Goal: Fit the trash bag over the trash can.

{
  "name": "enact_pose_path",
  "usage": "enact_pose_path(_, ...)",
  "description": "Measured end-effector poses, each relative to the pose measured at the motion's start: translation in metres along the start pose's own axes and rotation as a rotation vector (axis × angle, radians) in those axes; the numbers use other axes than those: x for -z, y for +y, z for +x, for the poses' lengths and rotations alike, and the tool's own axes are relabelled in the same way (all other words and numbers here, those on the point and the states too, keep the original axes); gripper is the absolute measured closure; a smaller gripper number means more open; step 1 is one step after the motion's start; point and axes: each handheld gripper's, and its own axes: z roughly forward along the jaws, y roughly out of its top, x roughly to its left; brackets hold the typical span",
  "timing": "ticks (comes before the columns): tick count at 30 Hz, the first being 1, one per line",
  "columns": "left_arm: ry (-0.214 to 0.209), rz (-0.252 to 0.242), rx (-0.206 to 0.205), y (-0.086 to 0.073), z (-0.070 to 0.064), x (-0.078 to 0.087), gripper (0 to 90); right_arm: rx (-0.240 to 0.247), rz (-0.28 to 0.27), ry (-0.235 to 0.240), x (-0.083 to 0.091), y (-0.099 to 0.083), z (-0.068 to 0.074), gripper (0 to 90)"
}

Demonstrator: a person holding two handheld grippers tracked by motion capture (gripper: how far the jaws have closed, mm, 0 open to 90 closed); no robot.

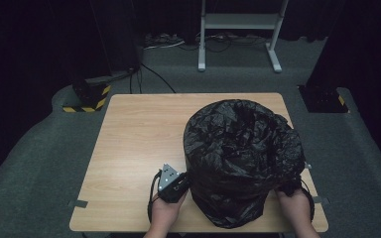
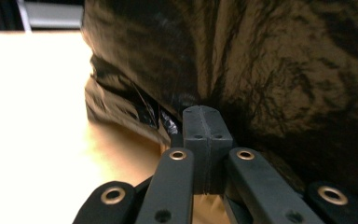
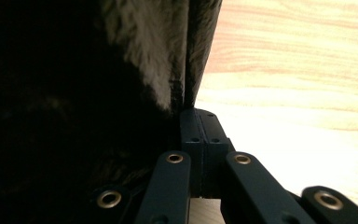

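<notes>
Black crinkled plastic bin bag (image 1: 243, 158), pulled over a tall round container with its mouth open at the top, stands on the right half of your light wooden table (image 1: 139, 144), close to the near edge. Your left gripper (image 1: 178, 186) sits low at the bag's near-left side — in the left gripper view its jaws are pressed together, and their tips (image 2: 207, 114) meet the plastic (image 2: 270, 70) at a gather of creases; whether film is pinched between them cannot be told. Your right gripper (image 1: 290, 187) is at the bag's near-right side, largely covered by your right hand (image 1: 296, 206). In the right gripper view its jaws stand closed tight, tip (image 3: 199, 116) against a vertical fold of the bag (image 3: 186, 56) — the fold appears to run down between them. Bare tabletop (image 3: 298, 93) lies just beside that fold.
</notes>
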Motion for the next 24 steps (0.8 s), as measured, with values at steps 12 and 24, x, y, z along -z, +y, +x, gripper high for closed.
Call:
enact_pose_path(12,0.099,0.038,0.032,-0.001,0.023,-0.001,89.6,-0.048,-0.125,-0.024,0.042,-0.003,-0.015,65.3)
enact_pose_path(24,0.259,-0.151,0.017,0.084,0.033,0.046,71.1,-0.003,-0.5,-0.033,0.161,0.036,0.024,53.6)
